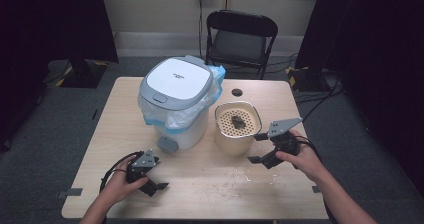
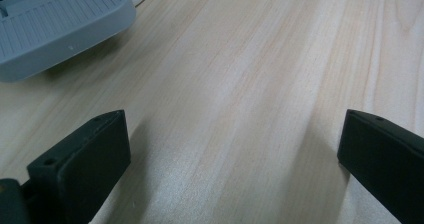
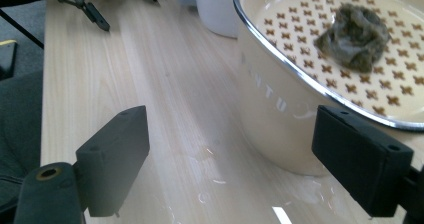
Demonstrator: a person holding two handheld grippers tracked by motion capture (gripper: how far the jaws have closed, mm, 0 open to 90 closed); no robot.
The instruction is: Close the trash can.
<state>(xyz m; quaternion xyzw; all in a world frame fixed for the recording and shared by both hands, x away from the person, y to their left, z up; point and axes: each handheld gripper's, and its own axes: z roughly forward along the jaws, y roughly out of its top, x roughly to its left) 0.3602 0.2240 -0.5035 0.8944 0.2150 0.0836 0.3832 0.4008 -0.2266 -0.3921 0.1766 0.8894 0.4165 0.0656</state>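
Wooden table (image 1: 210, 184) with a white, grey-lidded bin (image 1: 176, 101) standing left of centre, lined with a plastic bag (image 1: 217, 79) that spills out under the lid, a grey pedal (image 1: 167, 144) at its foot. Just right of the bin, apart from it, a cream pot (image 1: 238, 126) with a perforated insert (image 3: 350, 44) set in its top and a dark, wet-looking lump (image 1: 238, 120) lying on the holes, about in the middle. Right gripper (image 1: 258, 148) held in the right hand (image 1: 305, 159) close beside the pot's right flank, jaws spread wide and nothing between them; in the right gripper view, the far jaw seen in front of the pot's wall below the metal rim (image 3: 280, 59), touching or not cannot be told, the near jaw over bare wood. Smears and wet marks on the table (image 3: 210, 154) at the foot of the pot. Left gripper (image 1: 159, 186) low over the near left part of the table in the left hand (image 1: 120, 181), near the pedal but apart from it, jaws likewise spread wide over bare wood, gripping nothing; pedal's ribbed edge (image 2: 55, 29) at the top left of the left gripper view. Small black disc (image 1: 237, 92) on the table behind the pot. Black folding chair (image 1: 240, 39) beyond the far edge of the table.
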